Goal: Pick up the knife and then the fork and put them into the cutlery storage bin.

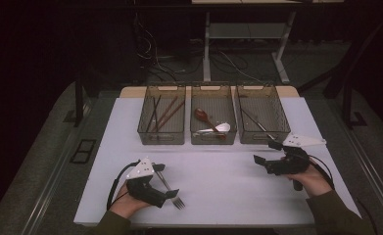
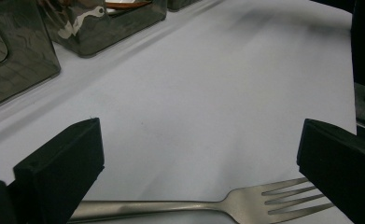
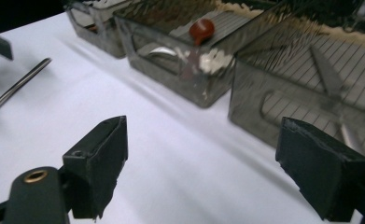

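A metal fork (image 1: 178,201) lies on the white table (image 1: 228,181), tines toward the front edge. My left gripper (image 1: 166,180) stands open around it, one jaw on each side of the fork (image 2: 194,206), neither pad pressing on it. In its own view my left gripper (image 2: 201,144) shows bare table ahead of the jaws. My right gripper (image 1: 266,152) hovers open in front of the right bin (image 1: 263,137), with nothing between its jaws. The right gripper view has my right gripper (image 3: 203,144) aimed at the bins, with the fork's handle (image 3: 17,88) far off at the left.
Three smoky plastic bins stand in a row at the table's back. The left bin (image 1: 161,137) holds chopsticks, the middle bin (image 1: 213,138) a red-brown spoon (image 1: 202,116) and a white spoon (image 1: 219,129). A knife (image 3: 327,70) lies in the right bin.
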The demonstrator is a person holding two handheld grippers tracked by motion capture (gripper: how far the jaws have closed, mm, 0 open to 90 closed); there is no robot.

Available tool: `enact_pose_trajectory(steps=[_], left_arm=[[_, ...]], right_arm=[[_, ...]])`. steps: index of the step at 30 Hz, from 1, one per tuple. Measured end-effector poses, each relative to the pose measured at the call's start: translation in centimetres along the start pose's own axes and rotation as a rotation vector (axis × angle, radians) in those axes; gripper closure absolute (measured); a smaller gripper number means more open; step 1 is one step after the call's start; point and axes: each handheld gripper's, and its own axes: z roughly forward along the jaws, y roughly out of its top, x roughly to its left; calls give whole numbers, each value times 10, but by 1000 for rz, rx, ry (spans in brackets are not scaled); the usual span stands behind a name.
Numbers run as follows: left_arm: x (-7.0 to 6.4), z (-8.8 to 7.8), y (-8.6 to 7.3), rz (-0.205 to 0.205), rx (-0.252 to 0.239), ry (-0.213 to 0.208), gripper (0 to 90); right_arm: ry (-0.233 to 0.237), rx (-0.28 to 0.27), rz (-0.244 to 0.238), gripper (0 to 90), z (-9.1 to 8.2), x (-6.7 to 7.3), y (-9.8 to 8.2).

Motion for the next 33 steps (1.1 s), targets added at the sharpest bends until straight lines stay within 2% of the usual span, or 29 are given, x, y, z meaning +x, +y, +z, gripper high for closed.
enact_pose_trajectory(steps=[4, 7, 12, 14, 19, 22, 25, 28, 33], left_arm=[[0, -2, 1, 1, 6, 10, 26], [0, -4, 1, -1, 10, 19, 67], [-1, -11, 1, -9, 21, 40, 199], [-2, -15, 0, -15, 28, 45, 322], [-6, -20, -5, -22, 84, 28, 601], [-8, -20, -8, -15, 122, 9, 747], [-10, -18, -9, -13, 152, -10, 869], [-12, -14, -10, -2, 190, -35, 889], [-13, -6, -12, 27, 248, -31, 889]], right_arm=[[10, 7, -2, 166, -3, 4, -13], [15, 6, 15, 166, -5, 7, -22], [17, 19, 5, 166, -6, 13, -36], [22, 29, -2, 166, -7, 14, -39], [28, 41, -22, 166, -4, 17, -39], [32, 52, -39, 166, -2, 19, -40], [36, 56, -37, 166, -1, 20, -40], [38, 59, -39, 166, -1, 20, -40], [36, 61, -40, 166, -1, 20, -40]])
